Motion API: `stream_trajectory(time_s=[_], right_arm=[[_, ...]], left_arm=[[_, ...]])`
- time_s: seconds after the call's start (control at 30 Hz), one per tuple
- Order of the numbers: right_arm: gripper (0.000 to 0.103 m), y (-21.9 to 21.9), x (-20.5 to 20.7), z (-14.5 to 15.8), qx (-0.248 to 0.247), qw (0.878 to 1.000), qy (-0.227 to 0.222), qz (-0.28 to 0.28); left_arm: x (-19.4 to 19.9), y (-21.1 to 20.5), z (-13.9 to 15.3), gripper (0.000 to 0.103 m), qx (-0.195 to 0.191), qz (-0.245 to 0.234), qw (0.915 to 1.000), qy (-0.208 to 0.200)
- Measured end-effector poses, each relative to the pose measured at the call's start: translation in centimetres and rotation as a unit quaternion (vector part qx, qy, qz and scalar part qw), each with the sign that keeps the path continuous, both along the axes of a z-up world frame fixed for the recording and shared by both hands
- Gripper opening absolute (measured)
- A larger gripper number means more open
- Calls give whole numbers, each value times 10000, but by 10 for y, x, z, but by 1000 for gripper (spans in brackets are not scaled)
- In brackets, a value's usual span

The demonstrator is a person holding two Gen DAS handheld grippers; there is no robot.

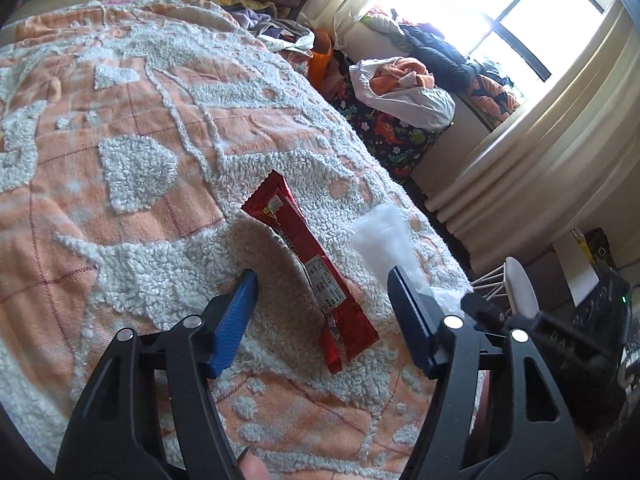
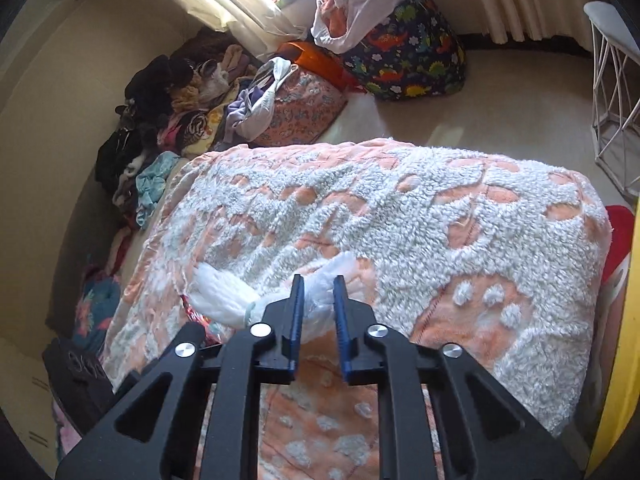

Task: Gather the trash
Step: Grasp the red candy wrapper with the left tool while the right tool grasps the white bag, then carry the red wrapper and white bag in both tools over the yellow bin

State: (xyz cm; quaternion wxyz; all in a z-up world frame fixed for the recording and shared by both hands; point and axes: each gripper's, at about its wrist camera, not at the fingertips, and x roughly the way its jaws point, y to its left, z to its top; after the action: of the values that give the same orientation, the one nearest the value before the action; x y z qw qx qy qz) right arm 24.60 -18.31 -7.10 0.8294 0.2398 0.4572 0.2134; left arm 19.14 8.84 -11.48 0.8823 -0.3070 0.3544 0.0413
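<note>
A long red snack wrapper [image 1: 288, 216] lies on the orange and white fleece blanket [image 1: 132, 168] that covers the bed. My left gripper [image 1: 323, 272] hovers just over it, open, one blue finger on each side and neither pad touching it. To its right lies a crinkled white plastic wrapper [image 1: 380, 236]. In the right wrist view my right gripper [image 2: 318, 280] is shut on one end of this white wrapper [image 2: 224, 296], whose other end fans out to the left on the blanket [image 2: 440, 220]. A sliver of the red wrapper [image 2: 196, 316] shows beside it.
Piled clothes [image 2: 180, 120] line the far side of the bed. A dinosaur-print bag [image 2: 404, 64] topped by a white sack of laundry stands on the floor by the window [image 1: 520, 12]. A white wire stool [image 2: 612, 92] is at the right, past the bed's edge.
</note>
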Motion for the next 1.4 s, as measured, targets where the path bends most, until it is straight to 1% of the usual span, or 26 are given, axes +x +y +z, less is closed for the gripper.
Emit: stream_trajectory(time_s=[0.03,0.1,0.13,0.17,0.2,0.23,0.3,0.37,0.5,0.6,0.77,0.97,1.4], right_arm=[[13,-3,-5,2,-49,9999,-85,-31],[12,-10,-15,7,-159,9995,-263,-112],[12,-15,-21,10,-246,9988,-379,-169],[12,-18,-26,13,-315,9982,-467,-221],[12,-23,-32,16,-365,9974,-559,-276],[12,-28,-38,19,-396,9966,-643,-333],[12,-37,-50,25,-454,9949,-803,-407],[12,-43,-59,29,-515,9934,-926,-449],[12,-58,-74,41,-619,9898,-1173,-517],[12,-65,-80,47,-618,9884,-1250,-592],[12,-88,-87,55,-577,9865,-1310,-795],[12,-113,-99,59,-591,9835,-1377,-1015],[12,-159,-113,62,-580,9772,-1405,-1479]], left_arm=[[1,0,-1,55,-17,7,10000,3],[3,-1,-1,46,-30,-16,10000,10],[5,-2,-2,38,-49,-42,10000,21],[7,-3,-3,33,-105,-83,9999,38],[8,-4,-5,22,-147,-121,9998,60],[9,-5,-7,18,-166,-155,9997,97],[9,-7,-7,17,-184,-186,9996,103],[7,-10,-3,12,-169,-237,9996,55],[2,-23,7,11,-57,-410,9991,-60],[0,-37,18,11,84,-573,9982,-160],[-5,-60,34,10,308,-833,9954,-348],[-11,-86,50,10,490,-1128,9909,-537],[-19,-125,70,10,732,-1638,9808,-768]])
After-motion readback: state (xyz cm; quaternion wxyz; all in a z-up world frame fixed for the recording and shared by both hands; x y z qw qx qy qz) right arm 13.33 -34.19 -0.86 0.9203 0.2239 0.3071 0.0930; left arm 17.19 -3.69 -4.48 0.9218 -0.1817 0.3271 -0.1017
